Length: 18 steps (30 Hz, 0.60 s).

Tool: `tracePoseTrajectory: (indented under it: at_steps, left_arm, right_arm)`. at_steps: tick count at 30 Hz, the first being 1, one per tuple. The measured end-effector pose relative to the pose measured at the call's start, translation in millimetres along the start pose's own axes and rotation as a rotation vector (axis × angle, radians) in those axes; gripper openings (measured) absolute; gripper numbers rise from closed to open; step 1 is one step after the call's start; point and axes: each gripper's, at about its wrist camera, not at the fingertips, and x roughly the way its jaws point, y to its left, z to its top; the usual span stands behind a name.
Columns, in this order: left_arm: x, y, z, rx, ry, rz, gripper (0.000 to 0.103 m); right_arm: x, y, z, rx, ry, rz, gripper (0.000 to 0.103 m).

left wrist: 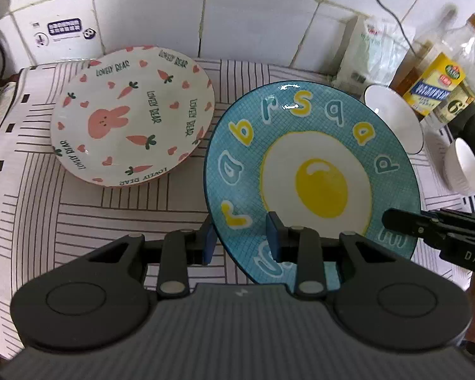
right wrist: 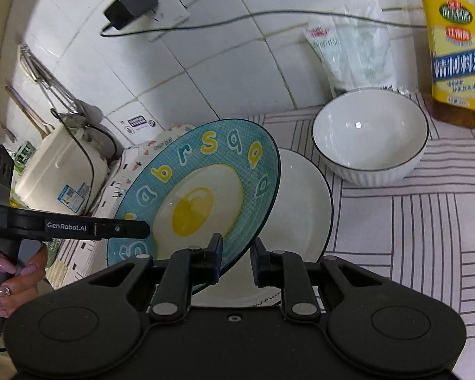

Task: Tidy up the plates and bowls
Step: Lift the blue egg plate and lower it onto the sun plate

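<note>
A blue plate with a fried-egg picture (left wrist: pixel 313 177) is tilted up off the striped cloth. My left gripper (left wrist: pixel 241 242) straddles its near rim, jaws apart around the edge with a visible gap. My right gripper (right wrist: pixel 236 261) likewise straddles the plate's (right wrist: pixel 199 196) lower rim, jaws not closed tight. A white plate with pink rabbit and carrots (left wrist: pixel 133 114) lies flat to the left. A white plate (right wrist: pixel 304 209) lies under the blue one, and a white bowl with dark rim (right wrist: pixel 370 136) stands behind it.
Oil and cooking-wine bottles (right wrist: pixel 456 47) and a plastic packet (right wrist: pixel 354 50) stand against the tiled wall at the right. A small white ribbed cup (left wrist: pixel 462 167) sits at the far right. A white appliance (right wrist: pixel 60 174) and a plugged charger (right wrist: pixel 129 6) are at the left.
</note>
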Motion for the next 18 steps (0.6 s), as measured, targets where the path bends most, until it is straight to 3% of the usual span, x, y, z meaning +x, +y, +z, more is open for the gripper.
tracePoseTrajectory:
  at_steps: [18]
  left_arm:
    - [41, -6, 11, 0.0, 0.145, 0.0, 0.031]
  right_arm:
    - [20, -13, -4, 0.072, 0.079, -0.112, 0.023]
